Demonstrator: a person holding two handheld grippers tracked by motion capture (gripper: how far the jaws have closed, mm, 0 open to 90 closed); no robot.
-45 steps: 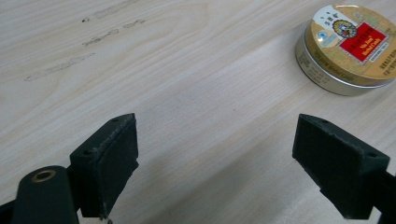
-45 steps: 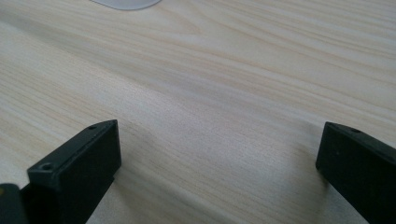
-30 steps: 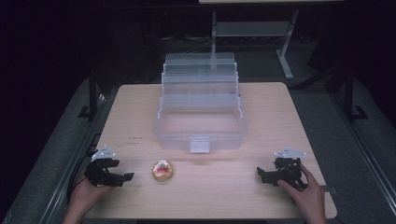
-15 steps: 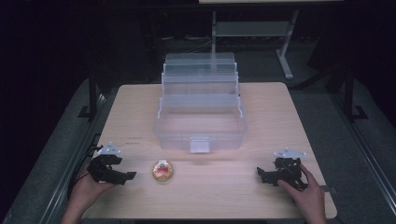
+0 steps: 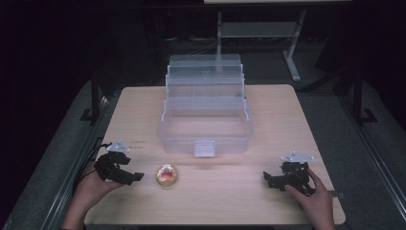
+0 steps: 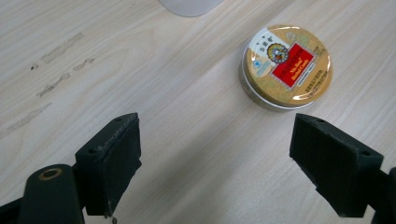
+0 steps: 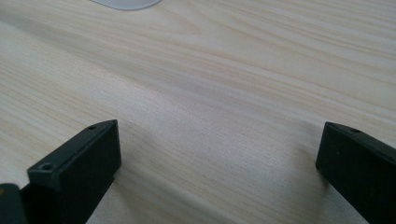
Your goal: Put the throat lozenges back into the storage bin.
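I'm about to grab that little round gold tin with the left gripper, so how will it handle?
The tin looks like rigid metal, so it probably won't give under the fingers. Its smooth curved wall may slip between flat pads. Lying flat and low on the table, it should slide rather than tip or roll if nudged.

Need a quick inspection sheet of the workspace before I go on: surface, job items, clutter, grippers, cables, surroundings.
Surface: light wooden table, a few dark scuff marks near its left edge.
Job's things: round gold-lidded tin with a red label, upright on the table in front of the clear plastic tiered box, which stands open at mid-table.
Clutter: nothing seen.
Grippers: left gripper open, pointed at the tin, just short of it; right gripper open over bare wood at the table's right front.
Cables: one dark cable trails from the left gripper over the table's left edge.
Surroundings: dark room, grey floor, a metal stand behind the table.
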